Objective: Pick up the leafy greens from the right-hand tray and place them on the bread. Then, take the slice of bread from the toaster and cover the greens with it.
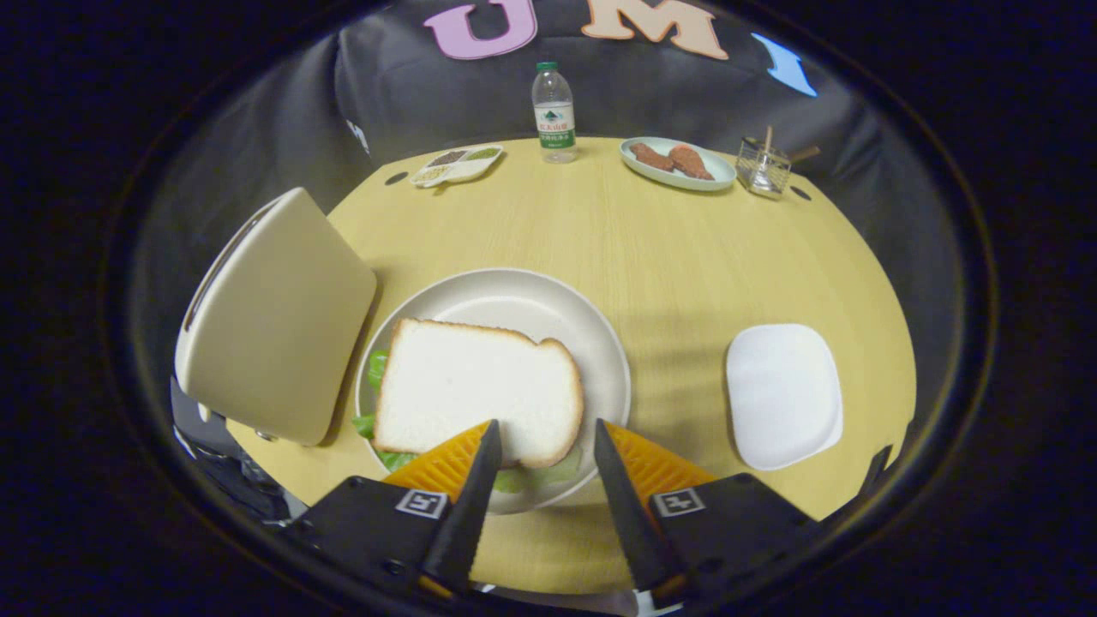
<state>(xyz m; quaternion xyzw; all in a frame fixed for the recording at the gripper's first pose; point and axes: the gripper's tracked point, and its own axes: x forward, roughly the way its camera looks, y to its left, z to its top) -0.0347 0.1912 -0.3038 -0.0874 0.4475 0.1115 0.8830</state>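
Spread apart and empty, tool (542,433) fingers straddle the bread slice's (476,392) near edge; lettuce (377,370), probably, peeks beneath; bare bench (668,274) beyond.

1. The worktop (600,248) is pale yellow wood with a fine straight grain.
2. The slice of bread (476,390) is white with a thin tan crust.
3. The leafy greens (377,370) peeping out under it are bright green.
4. The round plate (591,334) is off-white, near cream.
5. The toaster (274,321) by the left edge is plain cream-beige.
6. The square tray (784,396) near the right edge is plain white.
7. The water bottle (554,111) at the far edge is clear, with a green cap and a green-and-white label.
8. The oval dish (716,177) is pale mint; the food pieces (673,159) on it are reddish brown.
9. The divided dish (457,167) is white, its fillings dark brown, green and beige.
10. The small holder (763,167) is clear glass.
11. The hand-held gripper (538,446) stands open over the plate's near rim; each side carries a black-and-white square marker.
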